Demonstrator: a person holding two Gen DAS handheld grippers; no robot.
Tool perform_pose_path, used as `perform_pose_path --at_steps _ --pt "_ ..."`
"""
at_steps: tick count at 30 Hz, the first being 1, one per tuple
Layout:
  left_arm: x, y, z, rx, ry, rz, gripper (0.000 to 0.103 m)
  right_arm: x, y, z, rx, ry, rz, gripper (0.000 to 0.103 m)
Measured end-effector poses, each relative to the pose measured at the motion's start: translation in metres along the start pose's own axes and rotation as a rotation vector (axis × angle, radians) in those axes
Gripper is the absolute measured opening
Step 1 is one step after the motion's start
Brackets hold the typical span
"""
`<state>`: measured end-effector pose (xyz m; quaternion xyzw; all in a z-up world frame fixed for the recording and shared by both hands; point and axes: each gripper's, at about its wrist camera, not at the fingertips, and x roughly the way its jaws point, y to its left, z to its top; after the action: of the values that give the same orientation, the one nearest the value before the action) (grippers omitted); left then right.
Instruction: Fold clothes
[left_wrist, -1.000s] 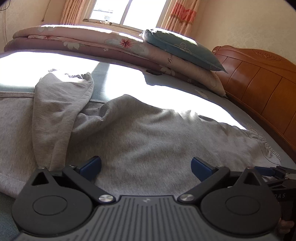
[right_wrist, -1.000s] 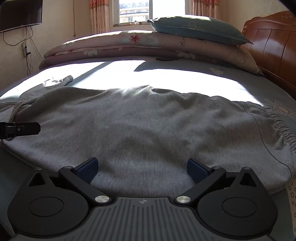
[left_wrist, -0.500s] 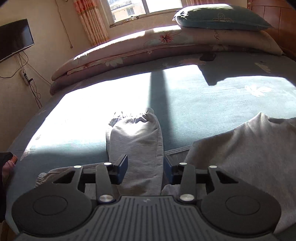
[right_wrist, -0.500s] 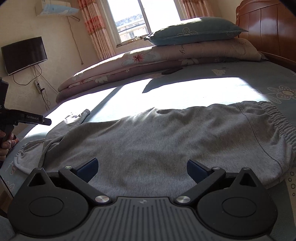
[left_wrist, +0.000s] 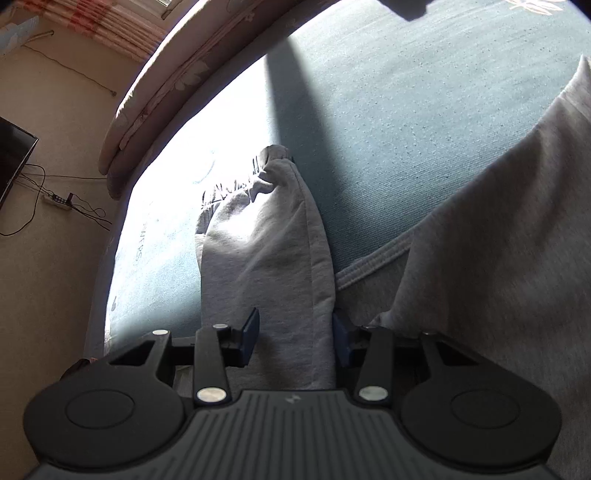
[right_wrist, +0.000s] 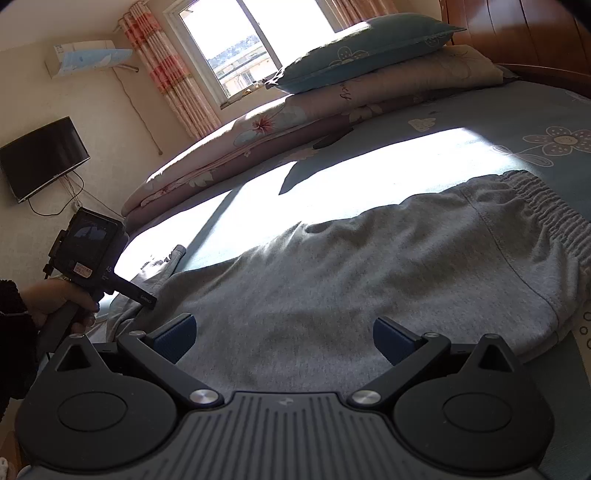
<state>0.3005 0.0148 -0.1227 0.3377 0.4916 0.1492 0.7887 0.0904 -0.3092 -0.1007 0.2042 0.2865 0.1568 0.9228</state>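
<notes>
Bed (right_wrist: 480, 122) w/ a blue-green flowered sheet fills both views; everything else placed relative to it. Folded floral quilt (right_wrist: 258, 129) lies along the bed's far edge under the window, a blue pillow (right_wrist: 362, 48) on top of it. Wooden headboard (right_wrist: 517, 33) stands at the bed's right end.

Grey sweatpants (right_wrist: 351, 280) lie spread across the near part of the bed, elastic waistband toward the headboard end, partly in sun, partly in shade. One trouser leg (left_wrist: 266, 251) runs away toward the quilt side, its gathered cuff in the bright patch.

TV is on the wall beyond the bed's left end, cables hanging below.

Left tongs (left_wrist: 293, 334), seen from their own cam, sit low over the bed's left part, straddling the trouser leg; jaws have just been opening a bit, pads close beside the cloth, can't tell if they press it. From the right cam, a hand (right_wrist: 62, 302) holds that tool at the bed's left edge.

Right tongs (right_wrist: 282, 338) hang released over the sweatpants' middle, jaws wide, nothing gripped.
</notes>
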Motion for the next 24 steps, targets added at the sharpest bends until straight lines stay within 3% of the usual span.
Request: perform_pose_path --at_steps 2,3,4,12,18,24 --pt "-0.001 0.001 0.000 0.005 -0.002 0.005 0.034 0.000 0.000 0.000 0.001 -0.002 -0.004 0.103" --pt "-0.002 0.003 -0.001 0.000 -0.005 0.002 0.016 0.001 0.000 0.000 0.002 -0.002 -0.005 0.103" --pt "-0.005 0.006 -0.003 -0.011 -0.013 -0.004 0.007 0.001 0.000 0.000 0.004 -0.002 -0.006 0.103" --pt "-0.026 0.061 -0.043 -0.148 -0.068 0.020 0.006 0.002 -0.004 0.000 0.037 0.001 -0.013 0.103" --pt "-0.011 0.108 -0.102 -0.308 -0.006 0.029 0.007 0.004 -0.007 -0.001 0.060 0.010 -0.015 0.103" --pt "0.015 0.128 -0.159 -0.485 0.090 -0.048 0.014 0.007 -0.006 -0.002 0.056 0.019 -0.029 0.103"
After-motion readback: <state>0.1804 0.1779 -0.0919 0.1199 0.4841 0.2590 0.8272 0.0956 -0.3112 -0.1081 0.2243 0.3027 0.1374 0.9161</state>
